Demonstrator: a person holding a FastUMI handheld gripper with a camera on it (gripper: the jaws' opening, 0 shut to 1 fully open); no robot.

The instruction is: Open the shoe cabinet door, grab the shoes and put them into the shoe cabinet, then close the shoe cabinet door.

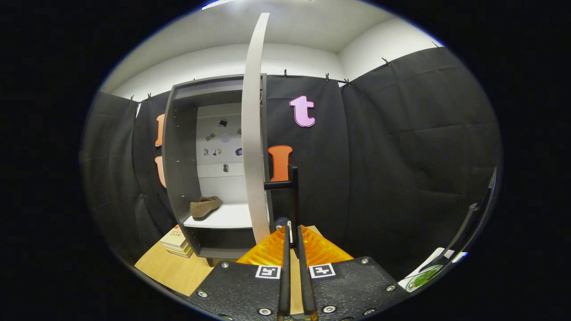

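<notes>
Tool (292, 234) clenched on the door handle (293, 200) at 12 o'clock, ready to swing the door (253, 147) closed over the shelved shoe (204, 207).

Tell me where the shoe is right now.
In the gripper view the shoe lies on the white shelf inside the open cabinet, left of the edge-on door. The gripper, jaws nearly closed around the door's dark handle, is right of it.

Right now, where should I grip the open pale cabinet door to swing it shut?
Take the dark vertical bar handle on the pale door. It stands off the door just ahead of the nearly closed gripper; come straight on, fingers closing either side of the bar.
</notes>
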